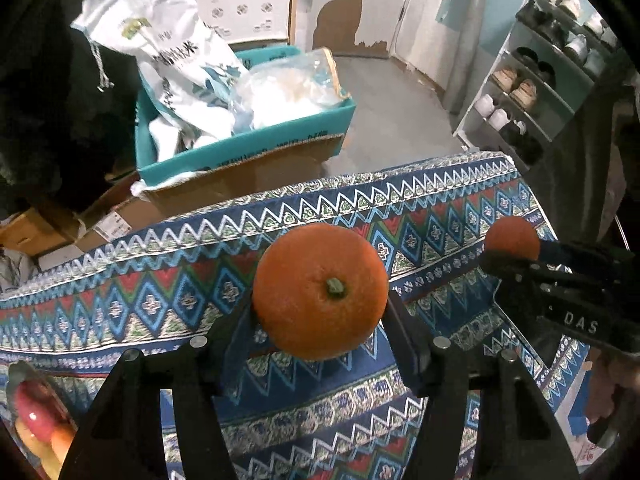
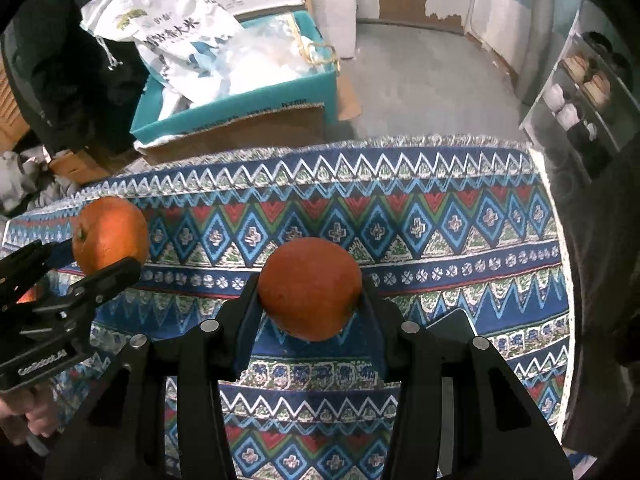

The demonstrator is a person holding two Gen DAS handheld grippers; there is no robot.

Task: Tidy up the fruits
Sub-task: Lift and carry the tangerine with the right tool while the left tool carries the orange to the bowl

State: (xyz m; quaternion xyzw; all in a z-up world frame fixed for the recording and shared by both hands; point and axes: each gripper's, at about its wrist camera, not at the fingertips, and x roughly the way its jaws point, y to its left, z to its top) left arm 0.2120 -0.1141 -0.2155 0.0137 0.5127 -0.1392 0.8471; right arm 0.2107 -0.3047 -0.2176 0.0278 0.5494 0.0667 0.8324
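Note:
My left gripper (image 1: 320,308) is shut on an orange (image 1: 320,290) with its green stem facing the camera, held above the patterned tablecloth (image 1: 200,292). My right gripper (image 2: 310,300) is shut on a second orange (image 2: 310,292), also above the cloth (image 2: 440,240). Each gripper shows in the other's view: the right one with its orange (image 1: 512,238) at the right of the left wrist view, the left one with its orange (image 2: 110,234) at the left of the right wrist view.
A clear container of red and yellow fruit (image 1: 36,420) sits at the cloth's near left. A dark flat object (image 2: 452,326) lies on the cloth by my right finger. Beyond the table's far edge are a teal box (image 1: 248,144) with bags and a shoe rack (image 1: 532,80).

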